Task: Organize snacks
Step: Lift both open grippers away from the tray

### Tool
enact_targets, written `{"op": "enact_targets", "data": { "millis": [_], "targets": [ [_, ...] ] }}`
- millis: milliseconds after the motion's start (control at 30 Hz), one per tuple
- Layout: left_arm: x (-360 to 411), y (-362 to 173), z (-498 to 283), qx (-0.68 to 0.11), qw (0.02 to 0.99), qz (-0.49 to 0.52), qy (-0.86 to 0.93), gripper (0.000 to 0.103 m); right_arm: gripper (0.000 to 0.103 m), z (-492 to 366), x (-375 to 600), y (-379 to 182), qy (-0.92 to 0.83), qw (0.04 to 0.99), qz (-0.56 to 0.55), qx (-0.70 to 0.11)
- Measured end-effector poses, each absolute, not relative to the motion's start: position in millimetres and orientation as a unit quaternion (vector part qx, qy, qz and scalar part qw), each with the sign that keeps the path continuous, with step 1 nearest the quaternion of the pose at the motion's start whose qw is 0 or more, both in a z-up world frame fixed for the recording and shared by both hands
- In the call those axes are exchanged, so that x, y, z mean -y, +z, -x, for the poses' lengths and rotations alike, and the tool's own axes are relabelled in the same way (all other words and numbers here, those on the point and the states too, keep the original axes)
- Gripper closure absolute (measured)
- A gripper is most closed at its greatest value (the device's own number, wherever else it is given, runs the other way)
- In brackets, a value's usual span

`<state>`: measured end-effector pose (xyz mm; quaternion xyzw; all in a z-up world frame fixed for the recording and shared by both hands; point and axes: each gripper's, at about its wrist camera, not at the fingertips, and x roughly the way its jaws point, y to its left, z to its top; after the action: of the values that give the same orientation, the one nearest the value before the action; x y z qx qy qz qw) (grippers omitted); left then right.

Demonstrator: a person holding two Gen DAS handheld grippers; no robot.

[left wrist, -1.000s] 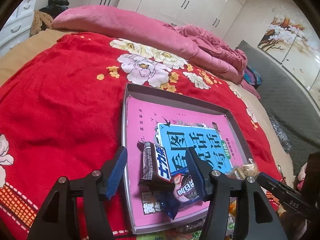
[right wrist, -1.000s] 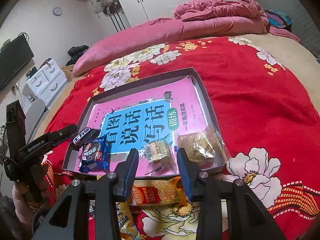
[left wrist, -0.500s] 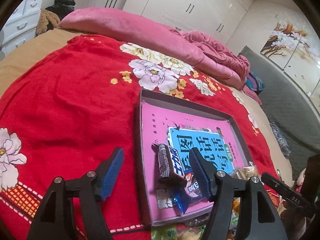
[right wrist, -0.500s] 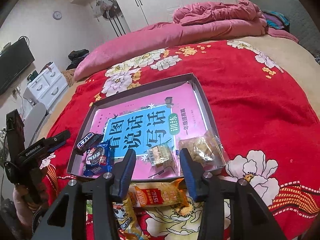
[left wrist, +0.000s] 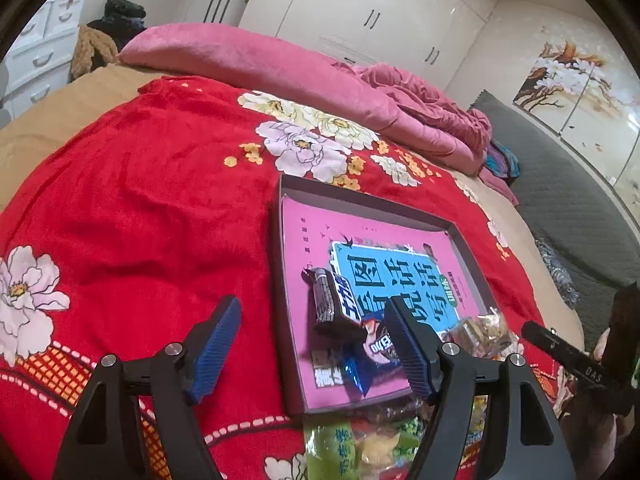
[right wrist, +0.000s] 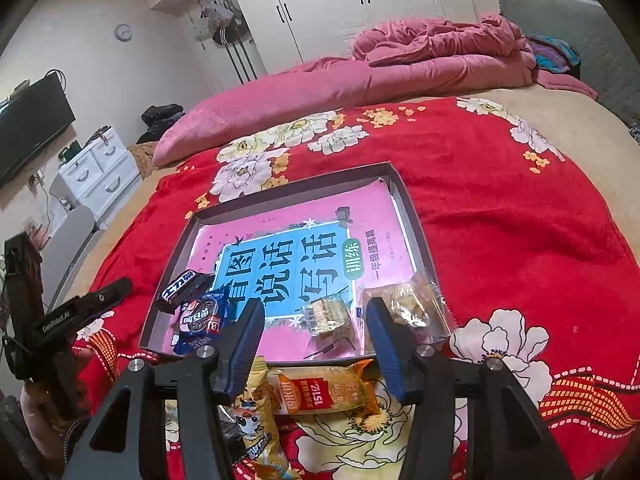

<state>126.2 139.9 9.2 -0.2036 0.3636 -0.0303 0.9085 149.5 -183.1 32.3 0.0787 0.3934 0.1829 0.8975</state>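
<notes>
Well, I count four snacks in the tray point(right wrist: 414, 220): a dark bar point(right wrist: 178, 284), a blue cookie pack point(right wrist: 200, 320) and two clear crinkly packs point(right wrist: 328, 314), all on a glossy pink book. My left gripper point(left wrist: 316, 344) has just been opening, jaws apart, nothing between. The right gripper point(right wrist: 316, 344) likewise, wide over an orange pack point(right wrist: 328, 394) on the plush red blanket point(right wrist: 500, 216) (only the right view shows that pack whole).
</notes>
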Motion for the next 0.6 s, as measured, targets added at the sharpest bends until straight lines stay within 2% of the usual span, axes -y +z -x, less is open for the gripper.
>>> {"op": "enact_targets", "data": {
  "millis": [600],
  "targets": [
    [-120.5,23.0,-102.0,-0.355,0.917,0.176,-0.041,0.027,0.045,-133.3,183.5,43.1,0.184,0.906,-0.072,-0.374]
  ]
}}
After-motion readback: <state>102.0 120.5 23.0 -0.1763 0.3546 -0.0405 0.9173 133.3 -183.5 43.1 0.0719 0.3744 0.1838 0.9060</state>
